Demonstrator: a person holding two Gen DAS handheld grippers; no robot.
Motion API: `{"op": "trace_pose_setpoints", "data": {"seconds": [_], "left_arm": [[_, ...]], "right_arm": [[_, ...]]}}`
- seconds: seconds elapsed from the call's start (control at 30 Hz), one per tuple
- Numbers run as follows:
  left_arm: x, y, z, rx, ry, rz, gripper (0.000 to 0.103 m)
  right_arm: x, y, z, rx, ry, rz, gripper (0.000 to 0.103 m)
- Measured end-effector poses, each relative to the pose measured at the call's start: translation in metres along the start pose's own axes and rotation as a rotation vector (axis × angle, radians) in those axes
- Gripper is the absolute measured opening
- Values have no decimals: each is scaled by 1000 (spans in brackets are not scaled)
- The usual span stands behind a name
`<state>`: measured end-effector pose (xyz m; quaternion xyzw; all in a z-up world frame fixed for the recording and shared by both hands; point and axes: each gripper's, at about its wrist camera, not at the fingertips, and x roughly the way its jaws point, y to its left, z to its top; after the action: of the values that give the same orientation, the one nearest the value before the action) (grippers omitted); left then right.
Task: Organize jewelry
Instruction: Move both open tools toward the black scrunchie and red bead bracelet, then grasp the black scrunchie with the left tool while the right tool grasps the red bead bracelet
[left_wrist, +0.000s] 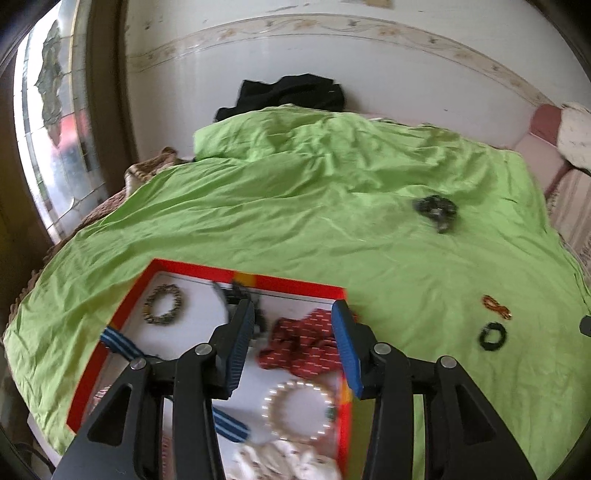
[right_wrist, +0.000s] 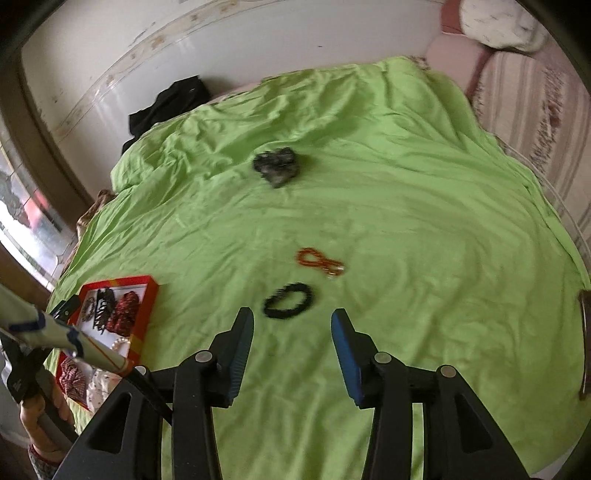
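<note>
Left gripper (left_wrist: 293, 332) released above the red box (left_wrist: 295, 284), partly hiding a black clip (left_wrist: 236, 291); right gripper (right_wrist: 291, 332) released near a blurred black bracelet (right_wrist: 290, 299).

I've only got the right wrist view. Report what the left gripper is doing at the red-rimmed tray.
Observer: The left gripper hangs open and empty over the red-rimmed white tray. A dark red patterned fabric scrunchie shows between its fingers.
Operator: Say what's on the tray's left rim.
Observer: A blue-and-white striped elastic band lies draped across that rim.
</note>
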<state>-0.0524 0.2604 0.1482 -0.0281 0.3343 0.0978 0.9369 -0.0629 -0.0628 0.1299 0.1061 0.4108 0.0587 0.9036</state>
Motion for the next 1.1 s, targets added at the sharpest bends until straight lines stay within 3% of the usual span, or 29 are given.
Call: {"op": "trace_pose_setpoints", "data": {"seconds": [0.23, 0.43, 0.97, 1.1], "left_arm": [[-4, -43, -9, 92, -13, -28, 43], [10, -68, -17, 85, 51, -132, 44], [54, -141, -41, 217, 152, -287, 44], [65, -142, -44, 188, 201, -330, 44]], "right_arm": [[14, -47, -7, 68, 22, -14, 48], [46, -67, -7, 88, 52, 15, 48], [161, -54, 40, -42, 68, 131, 48], [178, -49, 36, -82, 106, 122, 46]]}}
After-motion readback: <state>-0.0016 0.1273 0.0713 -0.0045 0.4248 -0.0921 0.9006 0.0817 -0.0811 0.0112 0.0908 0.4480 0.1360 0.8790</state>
